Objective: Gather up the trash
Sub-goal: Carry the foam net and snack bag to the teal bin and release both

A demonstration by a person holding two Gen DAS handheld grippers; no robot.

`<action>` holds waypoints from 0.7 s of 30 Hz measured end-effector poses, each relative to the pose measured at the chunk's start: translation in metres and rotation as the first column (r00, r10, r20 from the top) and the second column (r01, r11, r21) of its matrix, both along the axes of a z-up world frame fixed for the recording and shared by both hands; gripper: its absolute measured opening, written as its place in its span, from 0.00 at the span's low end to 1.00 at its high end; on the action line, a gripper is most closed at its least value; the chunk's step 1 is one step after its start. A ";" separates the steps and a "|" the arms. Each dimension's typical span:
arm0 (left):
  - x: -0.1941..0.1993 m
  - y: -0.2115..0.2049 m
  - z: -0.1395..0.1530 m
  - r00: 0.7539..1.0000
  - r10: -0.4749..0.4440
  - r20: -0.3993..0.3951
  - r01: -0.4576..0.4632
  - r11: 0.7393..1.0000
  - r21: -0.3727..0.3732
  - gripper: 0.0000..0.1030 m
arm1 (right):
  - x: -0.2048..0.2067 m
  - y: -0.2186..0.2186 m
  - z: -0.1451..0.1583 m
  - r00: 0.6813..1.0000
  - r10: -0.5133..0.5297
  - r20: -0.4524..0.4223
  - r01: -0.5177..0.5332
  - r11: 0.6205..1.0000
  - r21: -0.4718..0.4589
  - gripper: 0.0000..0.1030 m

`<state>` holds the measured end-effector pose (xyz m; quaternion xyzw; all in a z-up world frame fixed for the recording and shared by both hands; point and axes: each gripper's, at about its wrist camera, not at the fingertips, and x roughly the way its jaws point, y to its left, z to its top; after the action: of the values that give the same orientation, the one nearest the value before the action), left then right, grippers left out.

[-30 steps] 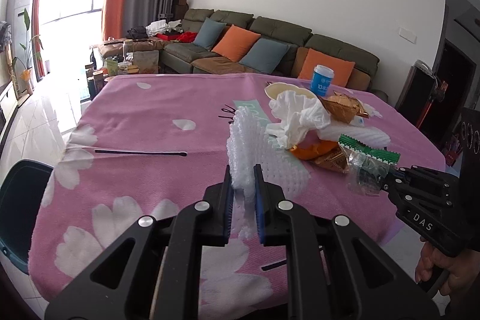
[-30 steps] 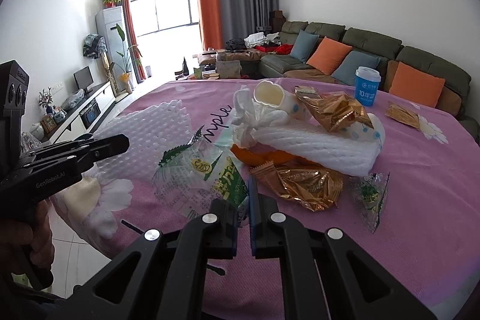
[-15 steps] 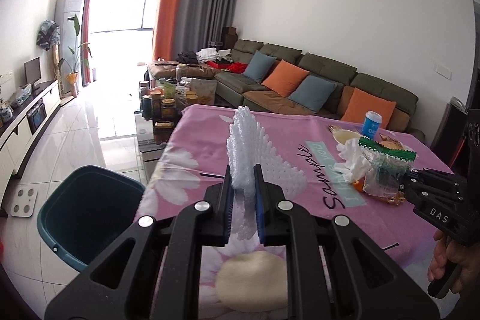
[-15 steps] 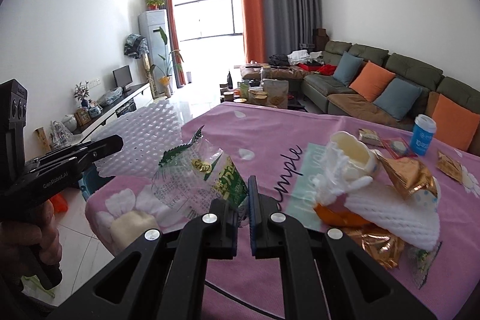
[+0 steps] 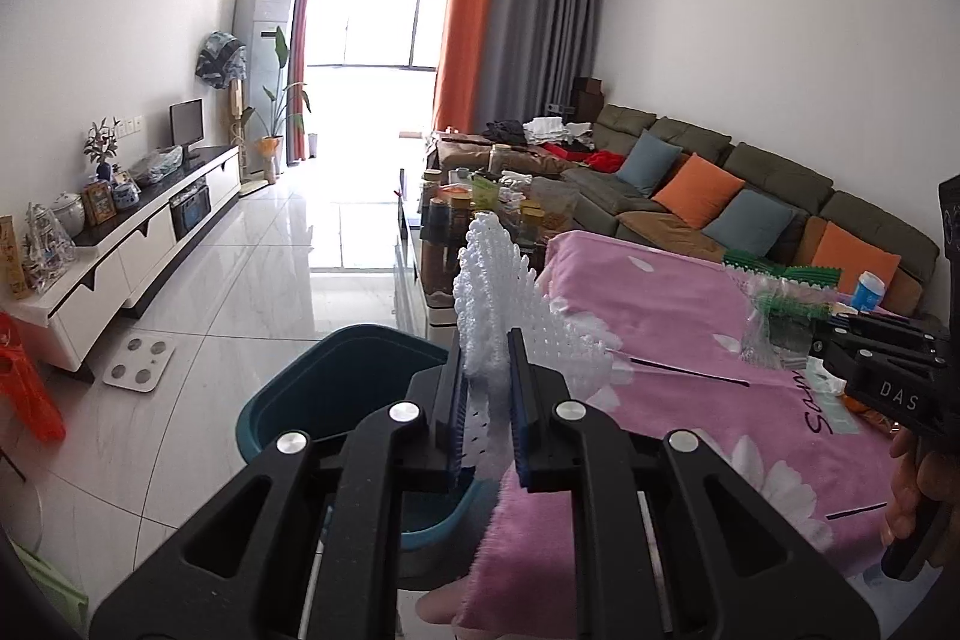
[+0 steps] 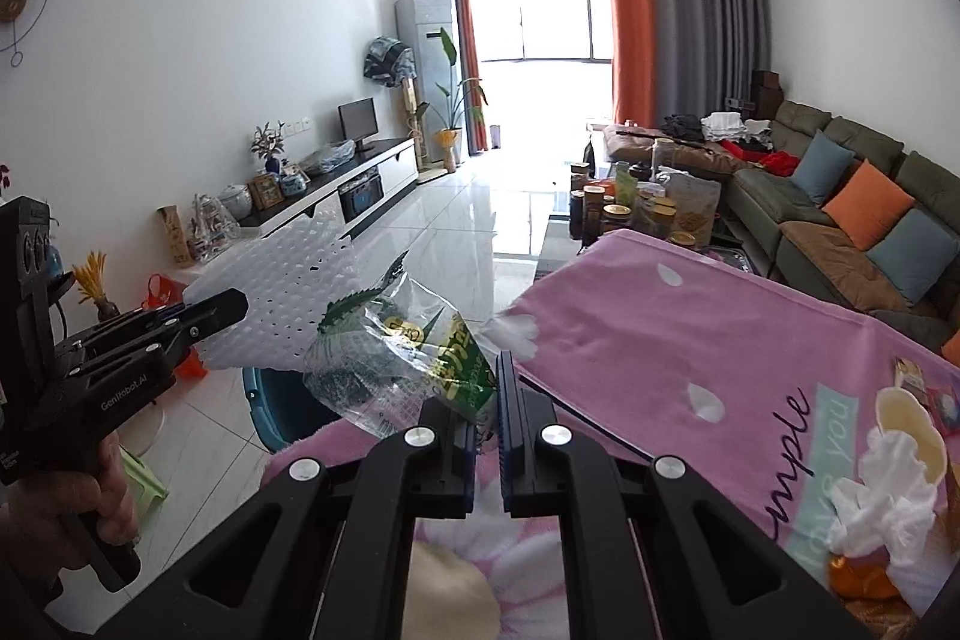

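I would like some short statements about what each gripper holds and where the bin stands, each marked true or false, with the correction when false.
1. The left gripper is shut on the white foam net. True.
2. The right gripper is open and holds nothing. False: it is shut on the clear wrapper with green print.
3. The teal bin stands on the floor beside the pink table. True.
4. The teal bin stands on the sofa. False: it is on the tiled floor.
5. A crumpled white tissue lies on the table. True.
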<state>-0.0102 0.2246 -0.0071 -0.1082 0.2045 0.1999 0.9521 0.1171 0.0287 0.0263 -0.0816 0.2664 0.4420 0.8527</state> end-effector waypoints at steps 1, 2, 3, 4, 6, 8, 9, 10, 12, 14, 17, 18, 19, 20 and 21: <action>-0.002 0.006 -0.001 1.000 0.012 -0.005 -0.012 1.000 -0.001 0.12 | 0.002 0.010 0.000 1.000 0.015 -0.006 -0.015 1.000 -0.005 0.05; -0.006 0.013 -0.002 1.000 0.026 -0.009 -0.026 1.000 0.001 0.12 | 0.004 0.019 0.001 0.999 0.031 -0.010 -0.031 0.999 -0.008 0.05; -0.010 0.017 -0.004 0.999 0.039 -0.013 -0.039 0.999 0.003 0.12 | 0.006 0.029 0.002 0.999 0.046 -0.013 -0.046 0.999 -0.016 0.05; -0.013 0.024 -0.005 0.999 0.050 -0.017 -0.050 0.999 0.002 0.12 | 0.007 0.036 0.001 0.998 0.060 -0.013 -0.060 0.998 -0.024 0.05; -0.016 0.036 -0.009 0.997 0.076 -0.032 -0.076 0.997 0.000 0.12 | 0.010 0.056 -0.001 0.996 0.089 -0.019 -0.090 0.995 -0.046 0.05; -0.019 0.046 -0.014 0.995 0.094 -0.044 -0.094 0.995 -0.009 0.12 | 0.014 0.076 -0.004 0.992 0.123 -0.038 -0.125 0.990 -0.066 0.05; -0.020 0.050 -0.017 0.993 0.106 -0.053 -0.106 0.994 -0.007 0.12 | 0.015 0.083 -0.006 0.990 0.134 -0.052 -0.138 0.988 -0.076 0.05; -0.021 0.052 -0.020 0.991 0.114 -0.063 -0.115 0.993 -0.001 0.12 | 0.019 0.095 -0.010 0.986 0.146 -0.077 -0.153 0.984 -0.091 0.05; -0.021 0.056 -0.026 0.989 0.125 -0.080 -0.126 0.992 -0.005 0.12 | 0.022 0.114 -0.016 0.980 0.169 -0.105 -0.181 0.977 -0.116 0.05; -0.013 0.056 -0.033 0.987 0.131 -0.096 -0.134 0.991 -0.019 0.12 | 0.027 0.132 -0.026 0.968 0.193 -0.161 -0.217 0.966 -0.142 0.05; -0.003 0.069 -0.046 0.982 0.132 -0.138 -0.139 0.989 -0.046 0.12 | 0.033 0.154 -0.039 0.952 0.217 -0.216 -0.258 0.949 -0.183 0.05; 0.003 0.071 -0.050 0.979 0.136 -0.152 -0.145 0.988 -0.054 0.12 | 0.034 0.163 -0.041 0.949 0.220 -0.227 -0.266 0.944 -0.196 0.05; 0.009 0.075 -0.057 0.976 0.137 -0.168 -0.148 0.987 -0.057 0.12 | 0.036 0.169 -0.045 0.947 0.221 -0.232 -0.272 0.937 -0.218 0.05; 0.013 0.079 -0.061 0.974 0.135 -0.182 -0.148 0.987 -0.057 0.13 | 0.037 0.175 -0.050 0.944 0.223 -0.244 -0.281 0.930 -0.236 0.05; 0.020 0.082 -0.066 0.971 0.141 -0.191 -0.154 0.987 -0.055 0.13 | 0.038 0.181 -0.053 0.940 0.223 -0.258 -0.288 0.925 -0.247 0.05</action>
<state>0.0102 0.3067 -0.0732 -0.1369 0.2910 0.2721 0.9069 0.1554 0.2093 -0.0267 -0.1854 0.4082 0.5139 0.7314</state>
